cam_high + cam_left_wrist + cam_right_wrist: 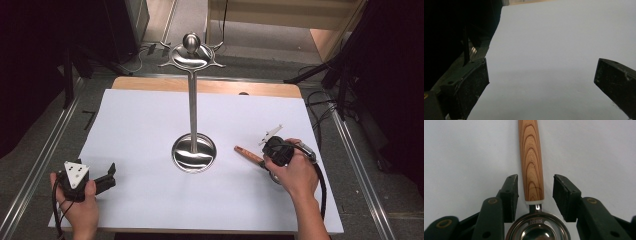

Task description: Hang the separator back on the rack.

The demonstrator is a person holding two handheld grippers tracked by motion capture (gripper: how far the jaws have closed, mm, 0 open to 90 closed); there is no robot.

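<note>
- My right gripper (535,195) straddles a wooden-handled strainer (531,162) lying flat on the white sheet (150,130), just to the right of the steel stand (193,152).
- Its jaws sit either side of the handle's lower end, by the white collar; a gap shows on each side, so the pads do not yet grip.
- The handle runs straight ahead between the jaws, its long axis in line with the gripper; the steel bowl lies back under the gripper body.
- In the high view the handle's free end points toward the stand's round base.
- My left gripper (102,179), jaws wide apart on nothing, rests well to the left of the stand, so the right hand (295,172) is the nearer.
</note>
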